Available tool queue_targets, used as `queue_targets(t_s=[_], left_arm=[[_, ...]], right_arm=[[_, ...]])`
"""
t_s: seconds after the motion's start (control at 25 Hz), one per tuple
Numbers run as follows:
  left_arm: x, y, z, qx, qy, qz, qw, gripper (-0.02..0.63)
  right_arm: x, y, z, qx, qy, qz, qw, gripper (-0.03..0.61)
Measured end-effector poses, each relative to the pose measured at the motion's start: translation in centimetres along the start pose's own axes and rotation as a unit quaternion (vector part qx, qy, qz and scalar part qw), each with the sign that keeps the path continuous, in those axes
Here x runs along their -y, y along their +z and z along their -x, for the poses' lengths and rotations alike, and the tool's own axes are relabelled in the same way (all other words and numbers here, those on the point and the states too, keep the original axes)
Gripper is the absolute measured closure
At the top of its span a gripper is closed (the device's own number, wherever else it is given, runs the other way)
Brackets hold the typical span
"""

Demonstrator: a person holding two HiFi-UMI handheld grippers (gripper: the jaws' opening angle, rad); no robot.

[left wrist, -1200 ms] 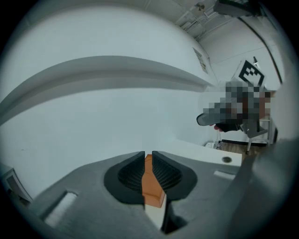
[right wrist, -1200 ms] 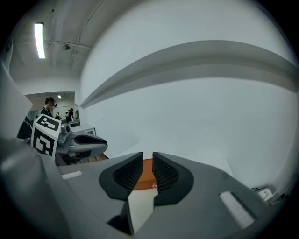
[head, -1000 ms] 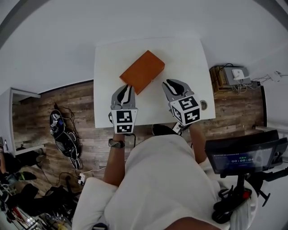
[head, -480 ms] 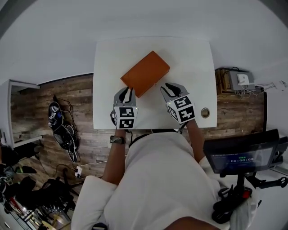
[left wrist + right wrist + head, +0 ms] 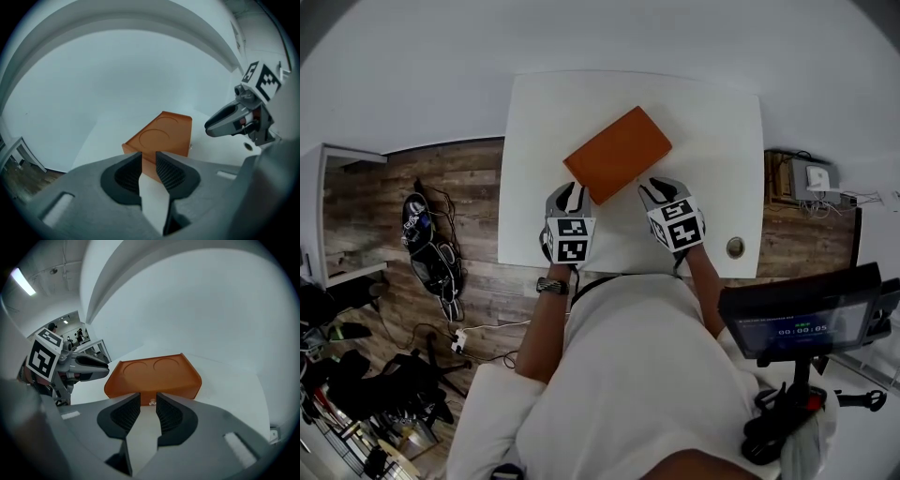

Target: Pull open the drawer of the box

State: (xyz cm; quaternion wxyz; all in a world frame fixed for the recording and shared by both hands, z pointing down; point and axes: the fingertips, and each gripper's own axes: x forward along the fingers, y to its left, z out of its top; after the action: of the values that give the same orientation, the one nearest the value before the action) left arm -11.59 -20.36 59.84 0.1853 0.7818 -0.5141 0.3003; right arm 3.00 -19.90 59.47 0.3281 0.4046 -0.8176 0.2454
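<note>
Head view, box: a flat orange plastic box (image 5: 617, 155) lies askew on the white bench (image 5: 722, 122), just beyond the tips of both tongs.
Head view, tongs: the left tongs (image 5: 570, 195) face the box's near short end. The right tongs (image 5: 654, 190) face its near long side. No contact shows.
Left gripper view, left tongs: the jaws stand a narrow gap apart with only bare bench between them. The box's corner lies just ahead of the tips.
Right gripper view, right tongs: the jaws are opening. A small pale knob (image 5: 152, 402) on the box's side sits just ahead of the tips, in line with the gap and not pinched.
Step in hand (judged): reaching for the knob; the drawer looks shut.
Doing it well: bring the right tongs straight forward until the knob lies between the pads, close firmly, then draw straight back. Brace the box with the left tongs so it does not slide.
</note>
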Motion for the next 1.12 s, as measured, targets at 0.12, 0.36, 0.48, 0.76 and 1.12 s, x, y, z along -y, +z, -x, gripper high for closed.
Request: queue_targets(t_s=[0.12,0.36,0.48,0.76,1.12], left_arm=[[-0.5,-0.8,-2.8,-0.009,-0.006,0.011,0.9999,0.525],[-0.3,-1.1,-2.2,-0.016,-0.006,0.033,0.9993,0.525],[0.0,-1.1,-1.4,-0.017,-0.011,0.037,0.9991,0.525],[0.6,-0.8,-0.1,-0.025,-0.025,0.018,0.9992,0.526],[0.8,-1.0,0.4,-0.027,-0.041,0.035,0.9982,0.526]], right_arm=[[1.4,-0.5,-3.2,-0.008,-0.004,0.012,1.0,0.468],[1.2,-1.8,-4.8,-0.033,0.006,0.016,0.999,0.462],[1.0,-2.5,-5.3,-0.048,0.008,0.025,0.998,0.46],[0.0,-3.3,-5.8,-0.069,0.018,0.035,0.997,0.459],[-0.1,-3.9,-6.0,-0.075,0.016,0.033,0.997,0.483]])
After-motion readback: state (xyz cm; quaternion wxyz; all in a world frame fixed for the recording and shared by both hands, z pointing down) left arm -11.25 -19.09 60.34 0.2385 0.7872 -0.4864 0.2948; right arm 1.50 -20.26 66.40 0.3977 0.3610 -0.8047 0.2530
